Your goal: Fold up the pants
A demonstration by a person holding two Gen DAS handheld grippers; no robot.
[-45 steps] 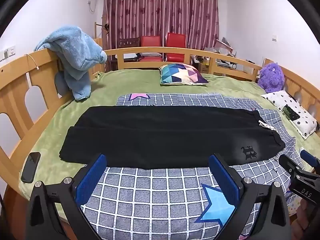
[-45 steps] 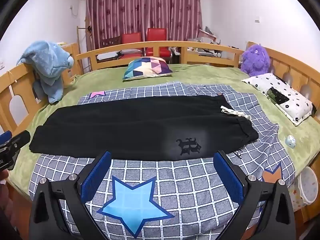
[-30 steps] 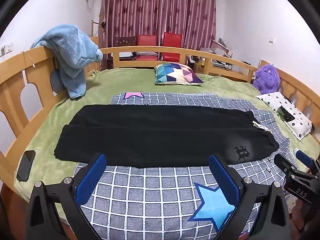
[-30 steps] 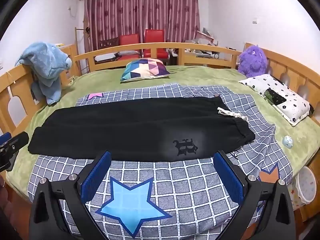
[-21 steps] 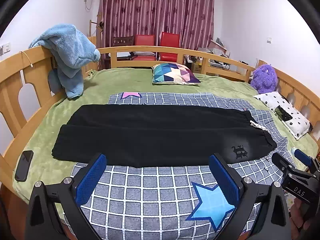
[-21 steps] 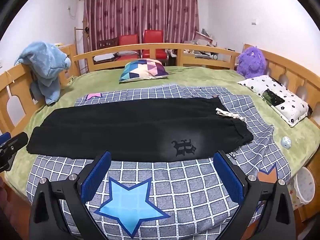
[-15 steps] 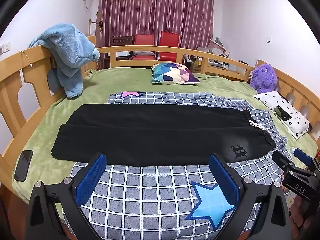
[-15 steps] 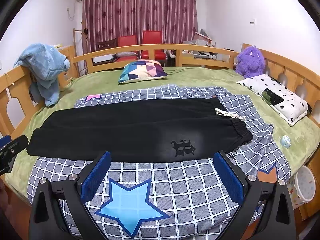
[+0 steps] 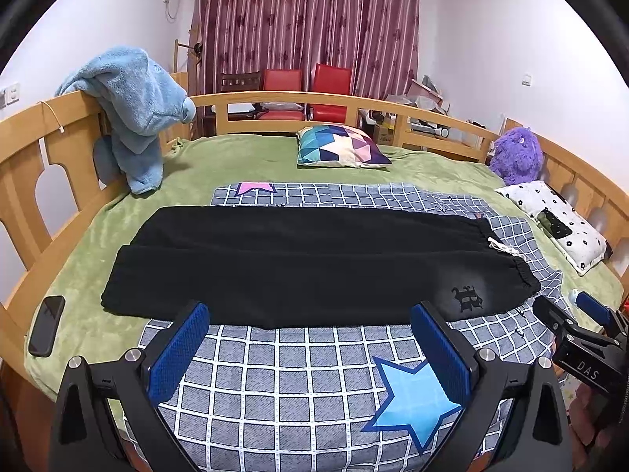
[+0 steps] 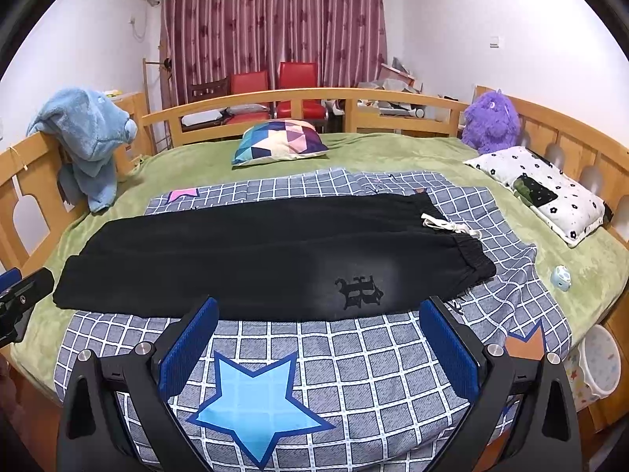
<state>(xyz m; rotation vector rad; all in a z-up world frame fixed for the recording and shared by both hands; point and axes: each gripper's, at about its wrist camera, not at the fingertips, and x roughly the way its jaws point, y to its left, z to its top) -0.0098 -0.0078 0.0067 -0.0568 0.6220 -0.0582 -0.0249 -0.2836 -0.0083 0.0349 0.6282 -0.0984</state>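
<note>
Black pants (image 9: 314, 259) lie flat across the bed, folded lengthwise with one leg over the other, waistband and white drawstring (image 10: 448, 226) at the right, cuffs at the left; they also show in the right wrist view (image 10: 251, 251). A dark emblem (image 10: 358, 290) sits near the waist. My left gripper (image 9: 314, 350) is open and empty, held back from the pants' near edge. My right gripper (image 10: 320, 344) is open and empty, also short of the near edge. Each gripper shows at the other view's side edge.
A grey checked blanket (image 10: 354, 362) with star patches lies under the pants on a green bedcover (image 9: 243, 157). A phone (image 9: 47, 324) lies at the left edge. There is a patterned pillow (image 9: 340, 151), a purple plush toy (image 10: 491, 118), a white pillow (image 10: 542, 192), and wooden rails (image 9: 39, 149) around the bed.
Both grippers have drawn back and up slightly, so the pants sit a little farther off. The pants have not moved and both grippers stay open.
</note>
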